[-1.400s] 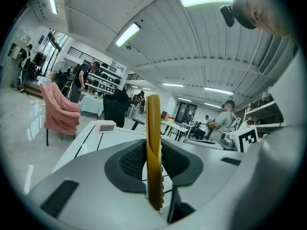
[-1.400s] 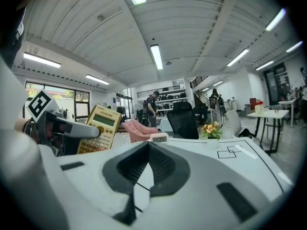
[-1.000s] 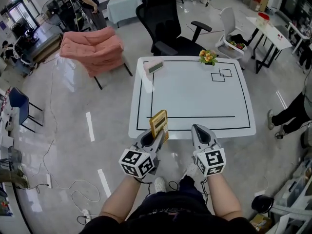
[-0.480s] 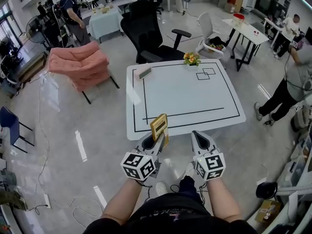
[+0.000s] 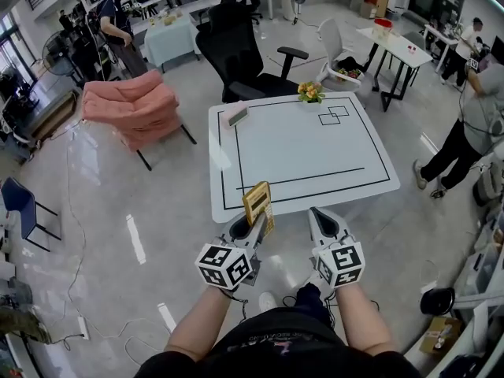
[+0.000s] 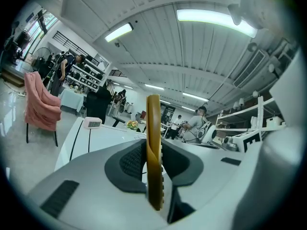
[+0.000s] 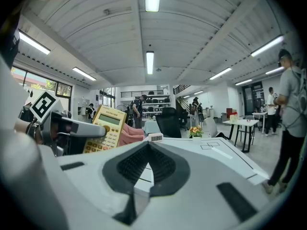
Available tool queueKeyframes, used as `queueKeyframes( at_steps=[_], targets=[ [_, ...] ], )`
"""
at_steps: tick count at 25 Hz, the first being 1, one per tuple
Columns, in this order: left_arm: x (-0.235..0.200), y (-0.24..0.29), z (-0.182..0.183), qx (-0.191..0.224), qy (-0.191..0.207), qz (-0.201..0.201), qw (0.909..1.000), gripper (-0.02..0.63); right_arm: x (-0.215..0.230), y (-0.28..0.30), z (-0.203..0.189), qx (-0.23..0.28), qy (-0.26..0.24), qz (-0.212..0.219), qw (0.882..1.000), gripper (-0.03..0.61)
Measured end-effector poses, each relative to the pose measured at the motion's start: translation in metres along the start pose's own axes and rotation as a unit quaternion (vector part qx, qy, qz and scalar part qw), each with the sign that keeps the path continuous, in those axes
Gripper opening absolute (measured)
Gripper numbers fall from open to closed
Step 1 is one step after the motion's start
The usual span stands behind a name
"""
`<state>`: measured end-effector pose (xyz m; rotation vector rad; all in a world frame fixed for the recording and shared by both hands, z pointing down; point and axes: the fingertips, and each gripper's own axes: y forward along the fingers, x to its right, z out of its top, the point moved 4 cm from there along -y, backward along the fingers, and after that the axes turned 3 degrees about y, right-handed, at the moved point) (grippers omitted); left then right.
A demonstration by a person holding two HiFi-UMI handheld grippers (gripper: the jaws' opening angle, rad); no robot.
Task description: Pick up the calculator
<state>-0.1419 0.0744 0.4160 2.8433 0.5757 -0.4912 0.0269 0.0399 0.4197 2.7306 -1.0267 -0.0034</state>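
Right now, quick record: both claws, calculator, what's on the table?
left claw: shut on the yellow calculator, which stands upright on edge
right claw: shut, empty
calculator position: held in the air by the table's near edge
table: white, black outline; flower pot and small display device at far side

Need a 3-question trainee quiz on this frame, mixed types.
1. Fill in: the right gripper has its jaws ____, nothing between them.
2. What holds the calculator? A) left gripper B) right gripper C) neither
3. True or false: the calculator lies flat on the table.
Key: 1 shut; 2 A; 3 false, it stands on edge in the left gripper's jaws.
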Motion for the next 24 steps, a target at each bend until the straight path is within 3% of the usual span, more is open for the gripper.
queueKeyframes(
  at_steps=[24],
  targets=[
    [0.011,0.000,0.006,-0.011,0.011,0.006,0.9998,0.080,0.008,-0.006,0.002,0.012,0.020,0.004,1.000,0.000]
  ],
)
